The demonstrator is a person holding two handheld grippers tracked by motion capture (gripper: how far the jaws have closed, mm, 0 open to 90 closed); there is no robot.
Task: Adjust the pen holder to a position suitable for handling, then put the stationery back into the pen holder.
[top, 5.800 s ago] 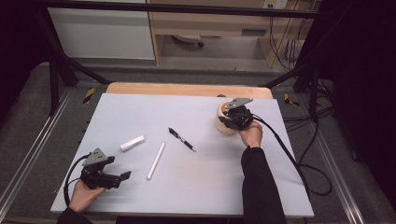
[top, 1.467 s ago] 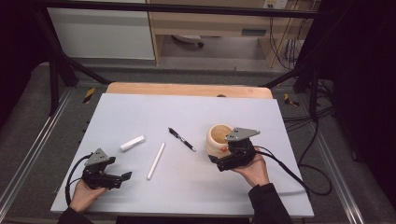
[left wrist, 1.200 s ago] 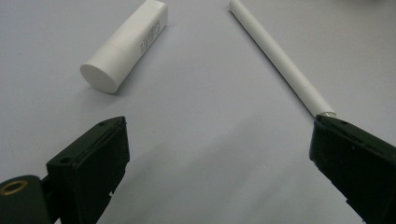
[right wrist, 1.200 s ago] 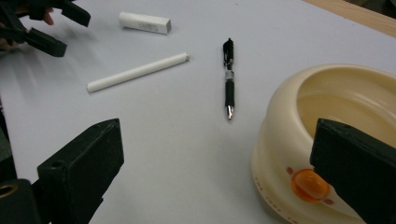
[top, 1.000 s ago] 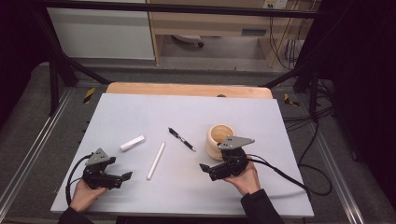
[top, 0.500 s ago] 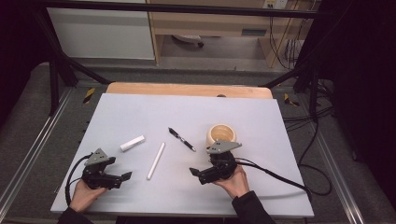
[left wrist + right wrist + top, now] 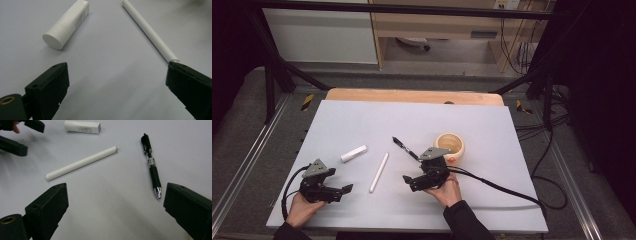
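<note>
A long white stick (image 7: 379,172) lies mid-table, with a short white tube (image 7: 354,153) to its left and a black pen (image 7: 404,148) to its right. My left gripper (image 7: 343,192) rests open near the front left, pointing right. In its own view the tube (image 7: 66,25) and the stick (image 7: 150,32) lie ahead of the open left gripper (image 7: 117,67). My right gripper (image 7: 408,183) is open, low over the table, and points left at the stick. Its view shows the stick (image 7: 81,162), the pen (image 7: 151,167) and the tube (image 7: 82,126) beyond the right gripper (image 7: 115,187), which holds nothing.
A tan round bowl (image 7: 449,145) stands just behind the right hand. The grey table top (image 7: 362,120) has a wooden strip (image 7: 412,96) along its far edge. A black cable (image 7: 502,187) trails right from the right gripper. The left gripper (image 7: 20,135) appears blurred at top left.
My right gripper has come away from the bowl, moving toward the front and left and turning to face the stick. The bowl stands slightly nearer than before. The left gripper has not moved.
</note>
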